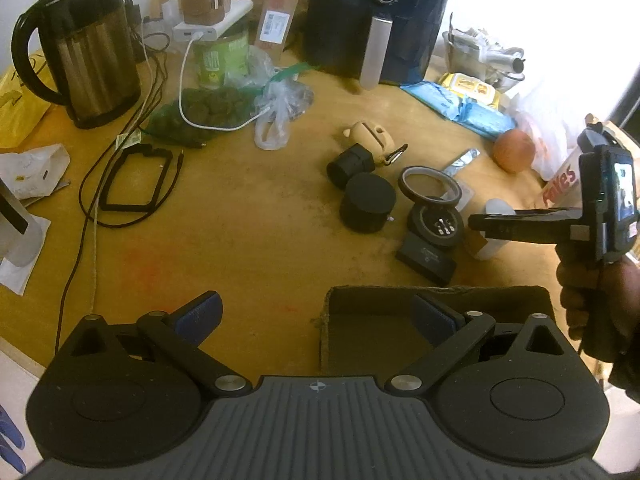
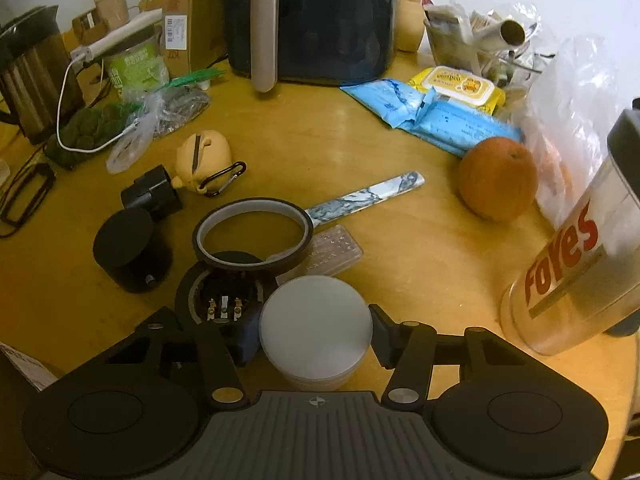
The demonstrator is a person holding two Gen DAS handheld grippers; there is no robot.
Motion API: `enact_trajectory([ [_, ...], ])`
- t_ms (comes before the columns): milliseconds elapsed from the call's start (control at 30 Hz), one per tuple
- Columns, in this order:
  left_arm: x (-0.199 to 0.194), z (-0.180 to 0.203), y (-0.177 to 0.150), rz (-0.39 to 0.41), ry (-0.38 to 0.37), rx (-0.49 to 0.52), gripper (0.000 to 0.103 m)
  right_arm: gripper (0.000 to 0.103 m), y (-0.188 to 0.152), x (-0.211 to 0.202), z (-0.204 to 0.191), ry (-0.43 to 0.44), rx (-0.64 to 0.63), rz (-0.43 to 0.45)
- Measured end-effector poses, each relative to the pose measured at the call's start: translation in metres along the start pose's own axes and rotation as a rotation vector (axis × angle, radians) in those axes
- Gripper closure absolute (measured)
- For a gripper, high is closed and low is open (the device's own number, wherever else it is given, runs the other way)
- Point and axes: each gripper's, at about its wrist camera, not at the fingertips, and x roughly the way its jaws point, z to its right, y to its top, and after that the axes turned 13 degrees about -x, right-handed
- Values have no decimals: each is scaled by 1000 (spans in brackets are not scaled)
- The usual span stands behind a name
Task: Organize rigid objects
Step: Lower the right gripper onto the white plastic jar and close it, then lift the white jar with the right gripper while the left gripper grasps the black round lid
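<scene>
In the right wrist view, my right gripper (image 2: 315, 334) has its pads against both sides of a white round jar (image 2: 316, 316) that stands on the wooden table (image 2: 360, 140). Touching the jar's left side is a black round base with metal contacts (image 2: 224, 296), and a brown tape ring (image 2: 250, 236) leans on that base. A black cylinder (image 2: 130, 250) and a smaller black part (image 2: 152, 196) lie further left. My left gripper (image 1: 316, 308) hangs open and holds nothing; its right finger (image 1: 434, 318) is over an open cardboard box (image 1: 440, 300). A hand (image 1: 580, 300) holds the right gripper (image 1: 496, 222).
An orange (image 2: 498, 178), a clear "Fores" bottle (image 2: 572, 272) and plastic bags crowd the right side. At the back stand an air fryer (image 2: 312, 20), blue wipe packs (image 2: 440, 116) and a kettle (image 1: 84, 48). Cables (image 1: 120, 168) and a black frame (image 1: 134, 180) lie at left.
</scene>
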Motion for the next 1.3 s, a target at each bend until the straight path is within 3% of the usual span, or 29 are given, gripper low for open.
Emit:
enact_trajectory([
  [733, -13, 28, 4, 96, 15, 72, 0, 46, -16, -80, 24, 25, 36, 149],
  [1300, 37, 46, 28, 93, -42, 187, 1, 46, -41, -128, 36, -11, 148, 164],
])
